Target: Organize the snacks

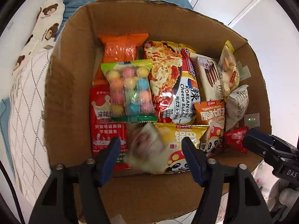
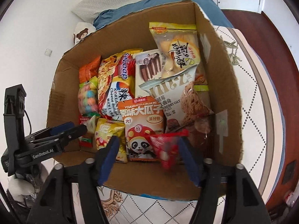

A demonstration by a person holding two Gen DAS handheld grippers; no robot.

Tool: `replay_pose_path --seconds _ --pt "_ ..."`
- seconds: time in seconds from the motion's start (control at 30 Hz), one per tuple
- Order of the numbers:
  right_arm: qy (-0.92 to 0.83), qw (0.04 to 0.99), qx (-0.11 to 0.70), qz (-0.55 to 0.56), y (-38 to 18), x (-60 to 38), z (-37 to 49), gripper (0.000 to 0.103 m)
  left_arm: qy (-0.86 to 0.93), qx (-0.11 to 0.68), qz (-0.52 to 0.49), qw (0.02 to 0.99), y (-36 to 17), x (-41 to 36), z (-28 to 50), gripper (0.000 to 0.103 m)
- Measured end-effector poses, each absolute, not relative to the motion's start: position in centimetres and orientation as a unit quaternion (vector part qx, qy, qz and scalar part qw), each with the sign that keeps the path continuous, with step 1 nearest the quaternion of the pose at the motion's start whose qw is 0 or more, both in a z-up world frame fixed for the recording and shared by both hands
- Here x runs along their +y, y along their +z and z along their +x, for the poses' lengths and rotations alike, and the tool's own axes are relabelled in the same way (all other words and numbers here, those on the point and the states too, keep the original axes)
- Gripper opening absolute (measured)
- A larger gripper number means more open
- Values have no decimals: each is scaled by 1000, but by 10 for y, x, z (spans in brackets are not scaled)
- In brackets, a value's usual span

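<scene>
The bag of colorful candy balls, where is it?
The candy bag lies in the cardboard box, left side in both views, on the orange packet and red packet, beside the noodle pack.

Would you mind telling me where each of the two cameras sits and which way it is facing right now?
Left wrist: on the left gripper, looking down into the cardboard box of snacks; its own open fingers frame a blurred pale packet, and the right gripper enters at right.
Right wrist: on the right gripper, looking down into the box from its right side; its open fingers frame a blurred red packet, and the left gripper shows at left.
Shared: the box, the orange panda packet and the noodle pack.
</scene>
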State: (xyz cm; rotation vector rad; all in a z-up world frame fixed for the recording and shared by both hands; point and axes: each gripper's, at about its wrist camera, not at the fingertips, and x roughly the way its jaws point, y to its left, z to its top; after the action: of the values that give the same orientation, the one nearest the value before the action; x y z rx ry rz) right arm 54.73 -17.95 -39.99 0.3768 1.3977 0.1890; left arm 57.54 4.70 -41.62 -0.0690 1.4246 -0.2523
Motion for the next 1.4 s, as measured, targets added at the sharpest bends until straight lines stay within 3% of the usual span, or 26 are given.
replay_pose_path --seconds 0.03,0.07,0.1,0.33,0.77,1.07,1.4 --pt "85 745 640 168 -399 -177 548 79 -120 651 -37 748 -416 47 575 80" --pt "80 748 640 154 -396 -172 548 94 -120 653 -39 746 -417 48 575 82" --pt "68 755 638 133 -393 -168 548 101 -121 655 -42 745 -417 47 575 84" --pt "3 790 613 5 -377 -153 546 101 -98 640 -12 762 -412 38 563 85" --pt "-11 804 594 18 -360 -163 523 101 -58 591 1 805 -378 37 527 85" --pt "-9 849 527 13 -297 -154 473 101 -53 525 -22 849 -316 50 484 85" --pt "4 889 458 16 -223 -143 385 102 -29 441 17 897 -247 47 392 85"
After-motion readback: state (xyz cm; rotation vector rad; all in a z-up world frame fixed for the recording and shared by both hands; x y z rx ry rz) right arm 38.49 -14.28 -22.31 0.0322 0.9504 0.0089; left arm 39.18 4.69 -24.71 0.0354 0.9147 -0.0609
